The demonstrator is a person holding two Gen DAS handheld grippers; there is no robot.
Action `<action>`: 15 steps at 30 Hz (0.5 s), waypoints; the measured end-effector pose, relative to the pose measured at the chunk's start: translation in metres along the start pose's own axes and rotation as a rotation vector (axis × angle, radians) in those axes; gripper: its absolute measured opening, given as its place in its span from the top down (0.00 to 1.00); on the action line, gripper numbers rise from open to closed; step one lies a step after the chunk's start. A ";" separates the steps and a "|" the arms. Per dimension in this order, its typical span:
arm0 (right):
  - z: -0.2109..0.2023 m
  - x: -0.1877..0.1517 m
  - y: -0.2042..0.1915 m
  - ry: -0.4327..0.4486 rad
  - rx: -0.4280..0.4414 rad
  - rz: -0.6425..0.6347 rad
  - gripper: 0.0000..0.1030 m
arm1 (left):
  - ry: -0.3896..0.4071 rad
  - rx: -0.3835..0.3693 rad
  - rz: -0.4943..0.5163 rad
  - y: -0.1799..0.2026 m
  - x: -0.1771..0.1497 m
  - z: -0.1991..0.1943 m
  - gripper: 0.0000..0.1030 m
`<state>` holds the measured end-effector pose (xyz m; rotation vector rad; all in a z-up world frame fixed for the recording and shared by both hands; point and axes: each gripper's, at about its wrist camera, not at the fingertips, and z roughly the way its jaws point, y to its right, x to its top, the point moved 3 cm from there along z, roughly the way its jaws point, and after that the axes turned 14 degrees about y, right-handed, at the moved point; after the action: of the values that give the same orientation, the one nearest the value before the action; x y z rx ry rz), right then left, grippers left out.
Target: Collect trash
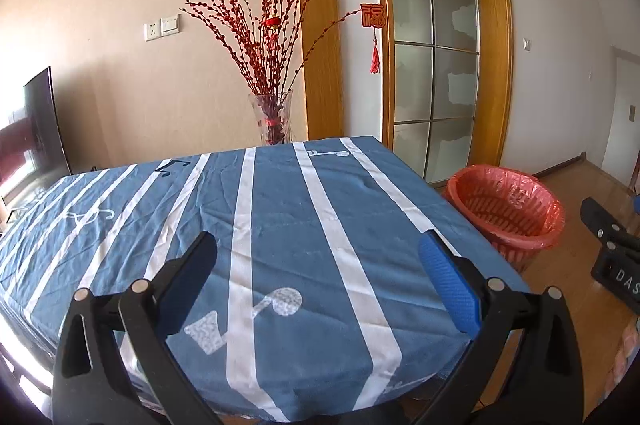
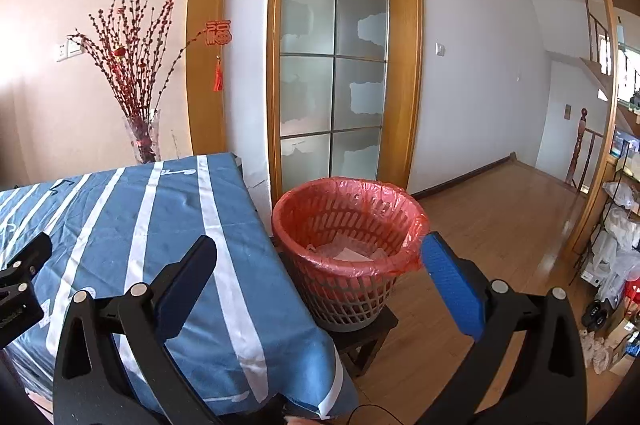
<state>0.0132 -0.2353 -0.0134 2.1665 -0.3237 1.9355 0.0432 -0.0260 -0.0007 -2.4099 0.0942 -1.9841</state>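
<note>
A grey basket lined with a red plastic bag stands on a low dark stool beside the table's right edge; pale crumpled trash lies in its bottom. It also shows in the left wrist view. My left gripper is open and empty above the blue striped tablecloth. My right gripper is open and empty, held in front of the basket and above the table's right edge. No loose trash shows on the cloth.
A glass vase of red branches stands behind the table's far edge. A dark TV screen is at far left. A frosted glass door is behind the basket. Wooden floor stretches right; cluttered shelves stand at far right.
</note>
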 end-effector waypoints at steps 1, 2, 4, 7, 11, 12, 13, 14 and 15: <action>-0.004 0.000 -0.002 0.003 0.002 -0.006 0.02 | 0.003 0.000 -0.007 -0.001 -0.001 -0.003 0.04; -0.006 0.000 -0.002 0.005 0.002 -0.011 0.02 | 0.004 0.001 -0.010 -0.001 -0.001 -0.004 0.04; -0.011 0.000 -0.004 0.006 0.001 -0.013 0.02 | 0.006 0.005 -0.019 -0.002 -0.003 -0.008 0.04; -0.015 -0.002 -0.005 0.003 -0.004 -0.005 0.02 | 0.005 0.008 -0.031 -0.004 -0.006 -0.013 0.04; -0.018 -0.004 -0.003 -0.006 -0.024 0.002 0.02 | 0.014 0.019 -0.032 -0.007 -0.007 -0.018 0.04; -0.019 -0.005 -0.003 -0.006 -0.029 0.004 0.02 | 0.016 0.022 -0.031 -0.008 -0.007 -0.019 0.04; -0.021 -0.005 -0.003 -0.006 -0.035 0.007 0.02 | 0.017 0.026 -0.030 -0.008 -0.008 -0.020 0.04; -0.022 -0.005 -0.003 -0.004 -0.039 0.007 0.02 | 0.018 0.026 -0.030 -0.008 -0.008 -0.021 0.04; -0.023 -0.006 -0.002 -0.003 -0.044 0.005 0.02 | 0.018 0.027 -0.030 -0.008 -0.008 -0.022 0.04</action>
<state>-0.0087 -0.2258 -0.0164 2.1435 -0.3683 1.9097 0.0202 -0.0173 -0.0039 -2.3917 0.0315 -2.0063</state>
